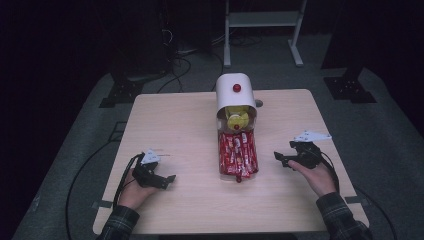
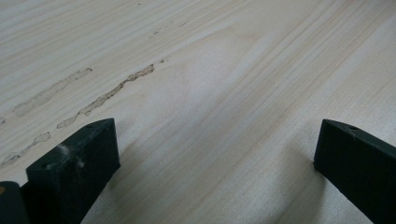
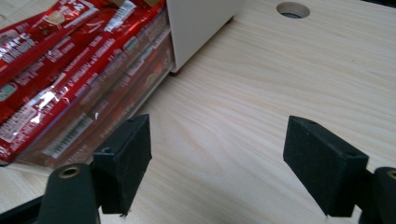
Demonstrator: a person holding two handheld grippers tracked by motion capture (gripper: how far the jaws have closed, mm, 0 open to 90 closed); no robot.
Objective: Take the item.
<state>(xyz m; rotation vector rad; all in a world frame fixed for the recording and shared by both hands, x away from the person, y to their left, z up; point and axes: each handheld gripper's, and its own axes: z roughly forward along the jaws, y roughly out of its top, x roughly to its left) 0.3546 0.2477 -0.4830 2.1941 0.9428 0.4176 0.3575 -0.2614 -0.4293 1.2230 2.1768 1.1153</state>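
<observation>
A white rounded dispenser (image 1: pixel 235 95) with a red knob (image 1: pixel 236 88) stands at the table's middle back, yellow packets (image 1: pixel 238 118) showing in its mouth. A clear tray of red snack packets (image 1: pixel 237 155) stretches out from it toward me. My left gripper (image 1: pixel 167 180) rests open on the table at the front left, its jaws wide over bare wood (image 2: pixel 219 140). My right gripper (image 1: pixel 280 158) is open at the right, jaws pointing toward the tray. In the right gripper view the red packets (image 3: pixel 60 79) lie at the left and the dispenser's white corner (image 3: pixel 196 23) stands beyond.
The pale wooden table (image 1: pixel 175 125) has a round hole (image 3: pixel 293 9) near the dispenser. Old glue streaks (image 2: pixel 107 93) mark the wood under my left gripper. Cables trail off both grippers. A white stand (image 1: pixel 262 30) and dark equipment sit on the floor behind.
</observation>
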